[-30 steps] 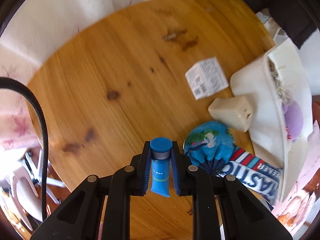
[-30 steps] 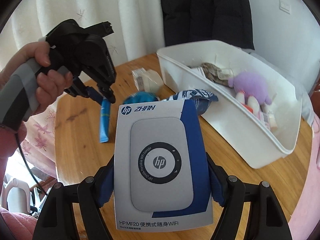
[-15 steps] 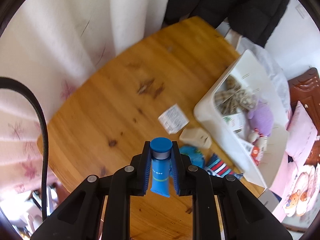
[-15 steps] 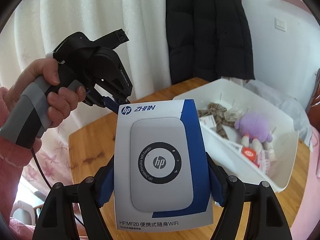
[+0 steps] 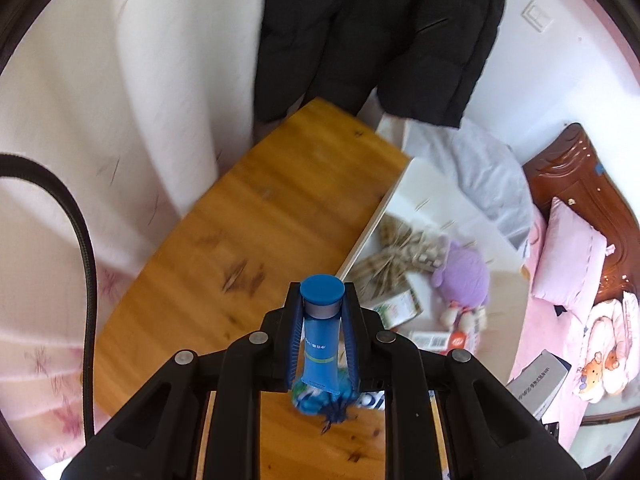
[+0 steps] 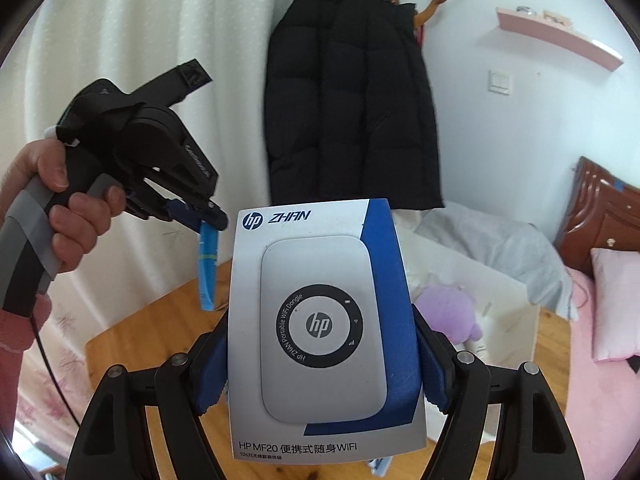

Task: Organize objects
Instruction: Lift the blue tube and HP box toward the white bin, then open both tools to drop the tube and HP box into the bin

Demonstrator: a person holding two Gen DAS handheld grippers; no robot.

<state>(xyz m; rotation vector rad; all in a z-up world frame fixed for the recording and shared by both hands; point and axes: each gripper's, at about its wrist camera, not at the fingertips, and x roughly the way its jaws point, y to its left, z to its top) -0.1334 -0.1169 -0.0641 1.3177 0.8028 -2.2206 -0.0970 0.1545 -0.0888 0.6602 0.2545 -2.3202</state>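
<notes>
Left gripper (image 5: 322,334) clamps slim blue plastic tube (image 5: 320,350) above white plastic bin (image 5: 362,236); right gripper (image 6: 318,364) grips white-blue cardboard WiFi box (image 6: 324,332), seemingly beside bin.

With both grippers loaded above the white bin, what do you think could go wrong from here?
1. The left gripper pinches the blue tube near its cap only; the long body hangs free and could swing or slip.
2. The HP box is wide, and the right gripper clamps just its lower edges, so it might tip out.
3. The white bin already holds a purple plush toy and a plaid bow; dropped items may land askew.
</notes>
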